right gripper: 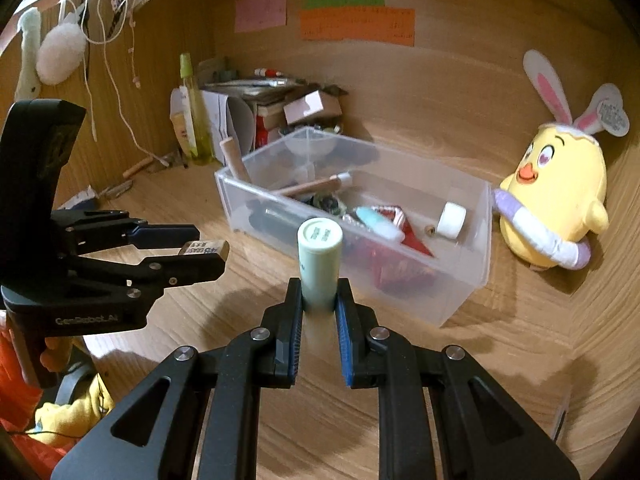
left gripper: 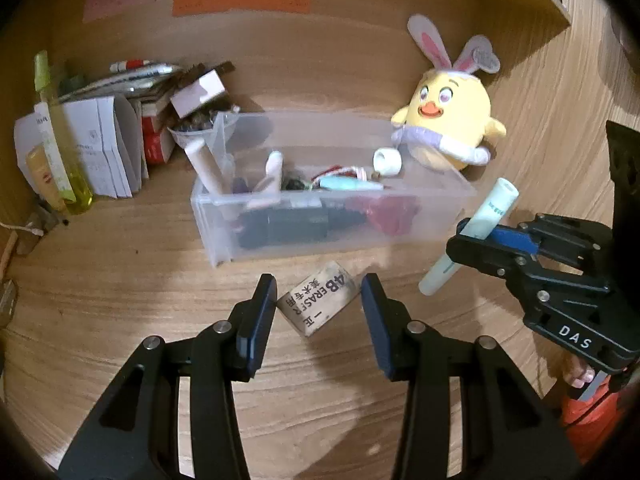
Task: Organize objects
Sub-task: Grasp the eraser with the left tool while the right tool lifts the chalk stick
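My left gripper [left gripper: 319, 294] is shut on a worn beige eraser [left gripper: 318, 305] printed "4B ERASER", held above the wooden desk in front of the clear plastic bin [left gripper: 432, 216]. In the right wrist view the eraser [right gripper: 205, 249] sits between the left gripper's [right gripper: 210, 251] fingers, off the desk. My right gripper [right gripper: 319, 294] is shut on a pale green tube [right gripper: 320, 252], which stands upright between the pads. In the left wrist view that tube [left gripper: 486, 220] slants through the right gripper [left gripper: 466, 240], just right of the bin.
The bin [right gripper: 472, 280] holds several small items, among them a white tape roll [right gripper: 452, 220] and a wooden stick [right gripper: 236, 160]. A yellow chick plush [left gripper: 452, 120] sits behind the bin on the right. Papers, boxes and a yellow-green bottle [left gripper: 60, 144] crowd the back left corner.
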A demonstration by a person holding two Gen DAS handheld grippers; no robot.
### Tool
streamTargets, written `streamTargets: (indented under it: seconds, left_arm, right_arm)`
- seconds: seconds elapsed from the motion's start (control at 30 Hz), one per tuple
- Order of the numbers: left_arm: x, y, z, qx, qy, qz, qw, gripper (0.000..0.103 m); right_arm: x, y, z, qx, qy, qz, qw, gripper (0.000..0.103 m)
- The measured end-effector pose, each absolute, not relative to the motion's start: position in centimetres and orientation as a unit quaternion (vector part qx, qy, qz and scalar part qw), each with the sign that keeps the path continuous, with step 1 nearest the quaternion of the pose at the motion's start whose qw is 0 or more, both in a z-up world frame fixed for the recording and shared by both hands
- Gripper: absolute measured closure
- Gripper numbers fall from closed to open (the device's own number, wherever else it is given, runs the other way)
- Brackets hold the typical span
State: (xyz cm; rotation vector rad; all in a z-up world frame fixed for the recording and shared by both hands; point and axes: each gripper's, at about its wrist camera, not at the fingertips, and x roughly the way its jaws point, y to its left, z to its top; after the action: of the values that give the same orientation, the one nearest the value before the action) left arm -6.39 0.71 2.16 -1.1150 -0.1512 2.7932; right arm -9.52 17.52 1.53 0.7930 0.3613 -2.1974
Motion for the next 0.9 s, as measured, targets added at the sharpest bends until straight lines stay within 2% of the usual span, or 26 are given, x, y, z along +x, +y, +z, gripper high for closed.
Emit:
streamTargets:
  seconds: [0.6,0.9]
  left_arm:
    - [-8.2,-0.5,5.6,-0.324,-0.064,0.942,0.052,0.059]
    - [-10.7,-0.2,6.3,-0.32,-0.062,0.944,0.05,0.059]
  right_arm:
    - [-12.3,17.3,5.0,0.278,0.118,-0.88,0.366,0.089]
    - [-14.2,18.2,6.8,0.258,0.115,-0.902,0.326,0.089]
